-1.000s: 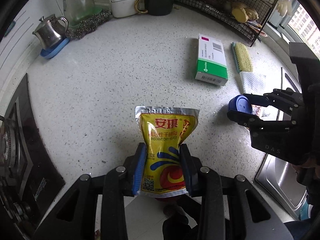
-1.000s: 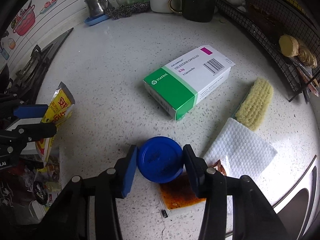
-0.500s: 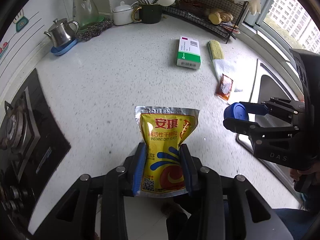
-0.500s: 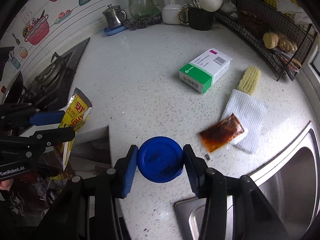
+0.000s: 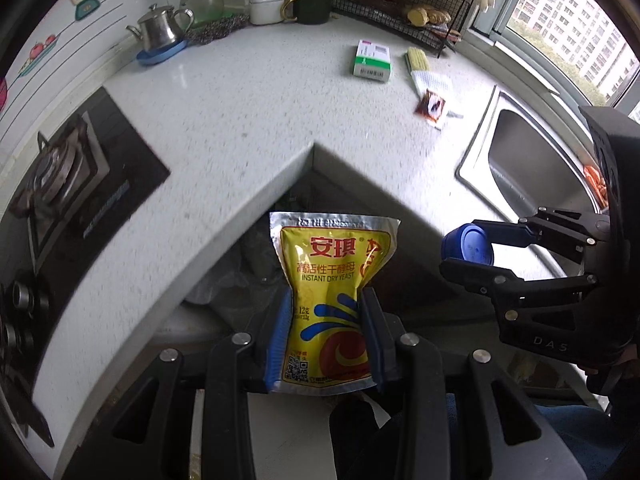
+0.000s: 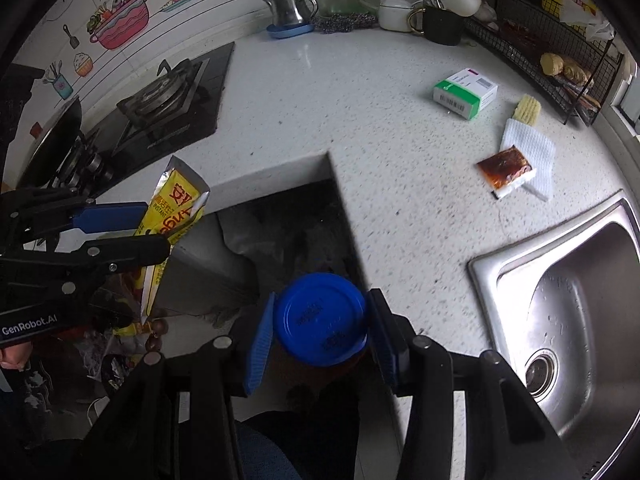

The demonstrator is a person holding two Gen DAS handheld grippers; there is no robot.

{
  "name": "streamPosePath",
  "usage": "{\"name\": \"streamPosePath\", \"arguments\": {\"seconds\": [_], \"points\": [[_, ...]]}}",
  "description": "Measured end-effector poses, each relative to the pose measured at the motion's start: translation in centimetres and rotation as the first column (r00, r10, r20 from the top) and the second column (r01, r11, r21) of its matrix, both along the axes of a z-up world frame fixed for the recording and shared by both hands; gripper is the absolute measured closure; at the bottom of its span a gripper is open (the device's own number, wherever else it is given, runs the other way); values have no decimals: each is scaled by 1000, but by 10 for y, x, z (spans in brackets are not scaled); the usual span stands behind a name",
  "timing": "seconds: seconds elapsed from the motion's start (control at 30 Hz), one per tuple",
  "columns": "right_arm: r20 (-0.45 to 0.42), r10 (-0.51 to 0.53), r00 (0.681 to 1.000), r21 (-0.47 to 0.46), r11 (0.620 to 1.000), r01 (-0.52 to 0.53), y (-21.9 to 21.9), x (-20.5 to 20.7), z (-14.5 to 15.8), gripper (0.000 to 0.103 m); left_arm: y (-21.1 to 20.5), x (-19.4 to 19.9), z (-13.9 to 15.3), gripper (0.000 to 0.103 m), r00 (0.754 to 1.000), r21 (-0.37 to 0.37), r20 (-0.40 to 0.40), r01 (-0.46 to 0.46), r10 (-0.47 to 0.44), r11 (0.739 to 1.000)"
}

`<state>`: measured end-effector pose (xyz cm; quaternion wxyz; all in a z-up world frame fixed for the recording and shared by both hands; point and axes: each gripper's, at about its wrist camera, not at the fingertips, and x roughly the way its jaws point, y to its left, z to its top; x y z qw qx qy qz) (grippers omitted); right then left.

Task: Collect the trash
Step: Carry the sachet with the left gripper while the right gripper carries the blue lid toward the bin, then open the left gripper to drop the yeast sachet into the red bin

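I have the white desk (image 6: pixel 304 92) wrapping round an inside corner, with the sink (image 6: pixel 560 300) at my right and the stove (image 6: pixel 168 100) at my left. Below that corner sits a dark bag-lined space, likely the bin (image 6: pixel 296 232), though the view there is murky.

This is the carry-and-drop step. My left gripper (image 5: pixel 326 344) is clamped on the yeast packet (image 5: pixel 332 292), held upright off the desk, out over the dark gap. My right gripper (image 6: pixel 320 332) is clamped on the blue lid (image 6: pixel 320 318), also clear of the desk edge, close to the packet.

Next, I judge, I bring both over the bin mouth and part the jaws so each piece falls inside.

Left on the desk, well apart from me: the green box (image 6: pixel 466 94), the cloth (image 6: pixel 530 152) and the sauce sachet (image 6: pixel 505 168) lying on its edge.
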<state>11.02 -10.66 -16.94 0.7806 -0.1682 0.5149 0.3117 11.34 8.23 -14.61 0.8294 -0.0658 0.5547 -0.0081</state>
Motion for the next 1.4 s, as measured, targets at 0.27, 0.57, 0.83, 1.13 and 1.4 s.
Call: {"name": "streamPosePath", "arguments": {"seconds": [0.27,0.57,0.83,1.13,1.4], "points": [[-35,21,999,-53,998,-23,9,-36,-33,60,-2,-41,-43,71,997,-38,-70,-13,11,999],[-109,17,994,-81,996,-26,21,-49,-92,60,2,-53,-113,71,985,-68,-161,-65,53,996],[-99,-9,995,-137,991,-5,30,-34,-174,60,9,-43,-212,70,971,-115,-224,-107,79,988],[-117,-55,992,-164,986,35,32,-12,-276,60,-2,-21,-324,69,960,-150,-278,-68,24,986],[-145,-99,985,-203,977,68,16,10,-344,60,-14,10,-397,66,955,-167,-286,23,-71,986]]}}
